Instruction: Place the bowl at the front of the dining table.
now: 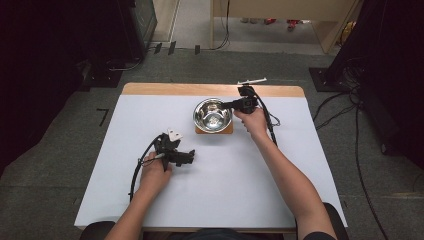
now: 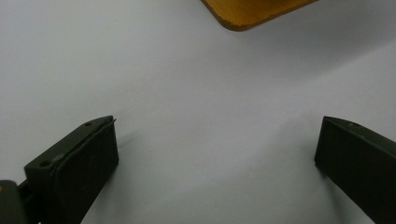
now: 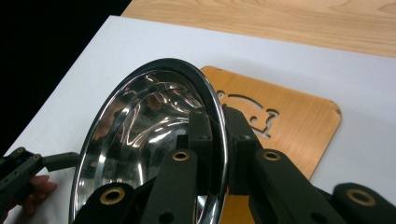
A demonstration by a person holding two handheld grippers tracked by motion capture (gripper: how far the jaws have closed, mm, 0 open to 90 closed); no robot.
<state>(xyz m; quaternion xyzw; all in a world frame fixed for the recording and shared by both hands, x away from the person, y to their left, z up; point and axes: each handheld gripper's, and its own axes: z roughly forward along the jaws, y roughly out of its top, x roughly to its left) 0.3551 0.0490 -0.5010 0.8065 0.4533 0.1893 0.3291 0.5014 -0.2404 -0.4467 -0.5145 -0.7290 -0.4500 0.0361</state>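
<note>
1. I read one sign: a black mark shaped like the numeral 7 (image 1: 103, 116) on the grey carpeted floor (image 1: 60, 150), left of the white-topped table (image 1: 225, 190).
2. I found no letters on the thin orange-brown wooden board (image 3: 289, 116); it carried only a cut-out figure (image 3: 252, 114), no writing.
3. I could make out no brand or label on the shiny round steel bowl (image 3: 140, 121).
</note>
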